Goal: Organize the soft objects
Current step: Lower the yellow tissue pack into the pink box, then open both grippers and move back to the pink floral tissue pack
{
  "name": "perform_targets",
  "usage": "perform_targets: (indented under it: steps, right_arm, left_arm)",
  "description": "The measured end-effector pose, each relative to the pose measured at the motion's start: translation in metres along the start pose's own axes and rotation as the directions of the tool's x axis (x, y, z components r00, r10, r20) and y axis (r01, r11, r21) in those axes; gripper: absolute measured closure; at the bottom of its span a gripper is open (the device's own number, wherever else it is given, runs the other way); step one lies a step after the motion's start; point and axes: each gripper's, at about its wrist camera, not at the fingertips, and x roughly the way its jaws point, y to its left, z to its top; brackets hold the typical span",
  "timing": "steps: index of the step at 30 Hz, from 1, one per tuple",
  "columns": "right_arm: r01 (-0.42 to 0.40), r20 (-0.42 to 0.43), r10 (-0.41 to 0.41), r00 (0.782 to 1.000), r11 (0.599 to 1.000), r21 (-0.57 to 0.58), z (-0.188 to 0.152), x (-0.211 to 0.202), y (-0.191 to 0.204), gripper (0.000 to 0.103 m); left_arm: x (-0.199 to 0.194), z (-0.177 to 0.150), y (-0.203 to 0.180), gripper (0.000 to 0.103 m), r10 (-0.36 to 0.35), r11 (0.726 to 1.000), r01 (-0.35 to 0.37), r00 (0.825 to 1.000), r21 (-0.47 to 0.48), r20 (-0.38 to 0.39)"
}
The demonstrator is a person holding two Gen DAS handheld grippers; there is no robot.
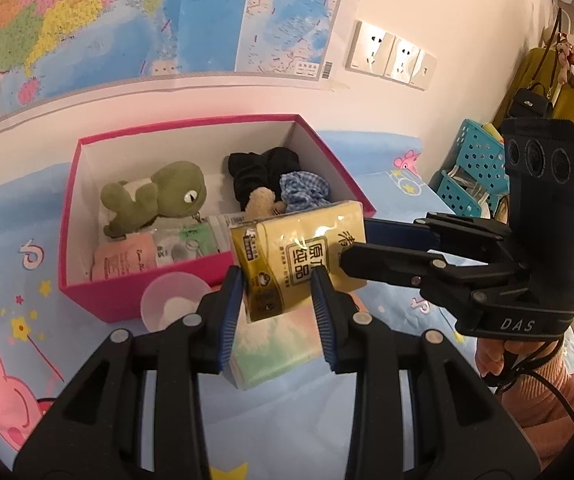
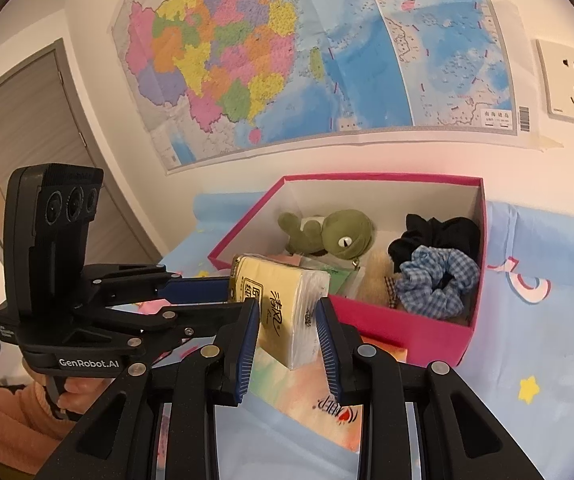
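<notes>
Now | left gripper (image 1: 277,300) clamped on one end of yellow tissue pack (image 1: 303,252) | right gripper (image 2: 287,336) clamped on its other end | pack held above bedsheet (image 1: 27,240), just over near edge of pink box (image 1: 87,280) | box holds green plush (image 1: 155,196), blue scrunchie (image 2: 439,284)

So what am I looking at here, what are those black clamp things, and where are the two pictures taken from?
No robot: a person holds black two-finger tongs in each hand, with a fisheye camera on each looking along its fingers. The left tongs and right tongs both grip one yellow plastic-wrapped tissue pack, above a blue cartoon-print bedsheet. Behind it stands an open pink cardboard box holding a green plush turtle, a blue checked scrunchie and black cloth.
</notes>
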Motion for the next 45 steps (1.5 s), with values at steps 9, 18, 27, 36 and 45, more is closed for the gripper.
perform_targets:
  steps: [9,18,27,36,45]
  right_arm:
    - [-0.004,0.000,0.004,1.000,1.000,-0.007,0.015,0.011,-0.003,0.074]
    - [-0.006,0.003,0.006,1.000,1.000,-0.013,0.027,0.020,-0.005,0.074]
    - [0.000,-0.008,0.000,1.000,1.000,0.005,0.038,0.035,-0.012,0.074]
    - [0.010,-0.030,-0.009,1.000,1.000,0.020,0.044,0.054,-0.017,0.074]
    - [0.021,-0.074,-0.018,0.997,0.999,0.040,0.043,0.073,-0.025,0.074]
  left_arm:
    - [0.002,0.013,0.011,0.067,0.010,1.000,-0.010,1.000,-0.014,0.006]
    - [0.003,0.026,0.019,0.067,0.031,0.999,-0.031,0.999,-0.021,0.010]
    - [0.013,0.039,0.028,0.067,0.057,0.998,-0.057,0.998,-0.036,0.002]
    - [0.027,0.047,0.039,0.067,0.078,0.995,-0.079,0.997,-0.053,-0.027]
    - [0.045,0.051,0.051,0.067,0.069,0.993,-0.076,0.994,-0.089,-0.079]
